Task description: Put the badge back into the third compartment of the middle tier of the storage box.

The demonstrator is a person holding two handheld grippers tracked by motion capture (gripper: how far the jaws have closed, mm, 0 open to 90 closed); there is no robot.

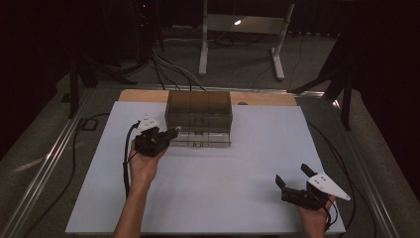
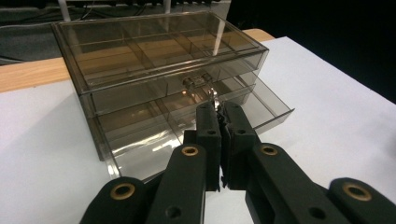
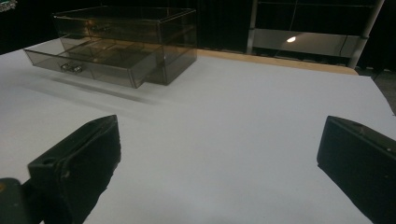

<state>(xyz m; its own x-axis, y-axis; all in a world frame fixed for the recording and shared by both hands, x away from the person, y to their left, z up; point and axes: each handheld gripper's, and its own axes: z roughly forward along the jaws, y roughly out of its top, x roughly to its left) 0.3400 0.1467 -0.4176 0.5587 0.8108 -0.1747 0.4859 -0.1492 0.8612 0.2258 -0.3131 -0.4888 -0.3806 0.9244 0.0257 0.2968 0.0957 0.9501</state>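
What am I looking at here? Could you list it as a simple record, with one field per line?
setting: white table top in a dark room
main object: smoky clear drawer box with two drawers
lower drawer: pulled partly out, seems empty
upper drawer: closed
left gripper: jaws closed on the lower drawer's small metal handle
right gripper: jaws wide open, holding nothing, low over the table's near right part, apart from the box
people: a person's forearms and hands holding both grippers
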